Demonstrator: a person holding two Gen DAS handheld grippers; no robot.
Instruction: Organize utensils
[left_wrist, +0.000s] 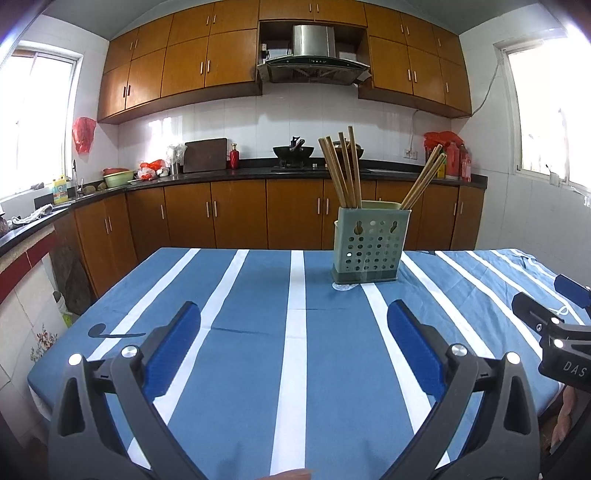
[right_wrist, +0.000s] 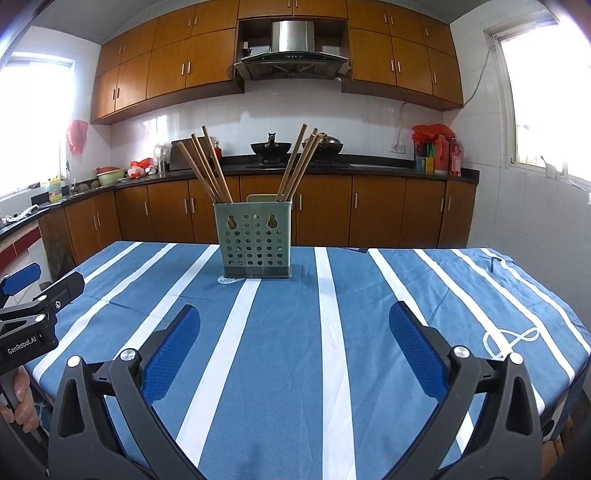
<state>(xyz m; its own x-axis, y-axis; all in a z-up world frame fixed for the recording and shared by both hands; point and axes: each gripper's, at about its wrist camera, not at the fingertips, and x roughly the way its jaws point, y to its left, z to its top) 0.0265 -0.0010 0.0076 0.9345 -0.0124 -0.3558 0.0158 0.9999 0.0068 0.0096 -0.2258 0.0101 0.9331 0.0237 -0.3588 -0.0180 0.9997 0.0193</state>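
Observation:
A green perforated utensil holder (left_wrist: 371, 248) stands on the blue-and-white striped tablecloth (left_wrist: 258, 332) at the table's far side; it also shows in the right wrist view (right_wrist: 255, 242). Several wooden chopsticks (left_wrist: 341, 170) stand in its left part and more chopsticks (left_wrist: 424, 179) lean out of its right part; both bunches show in the right wrist view (right_wrist: 207, 166) (right_wrist: 301, 162). My left gripper (left_wrist: 293, 314) is open and empty, low over the cloth, well short of the holder. My right gripper (right_wrist: 295, 314) is open and empty too, at the same distance.
The right gripper shows at the right edge of the left wrist view (left_wrist: 554, 321); the left gripper shows at the left edge of the right wrist view (right_wrist: 33, 306). Behind the table are a black counter (right_wrist: 332, 168) with woks, bottles and wooden cabinets.

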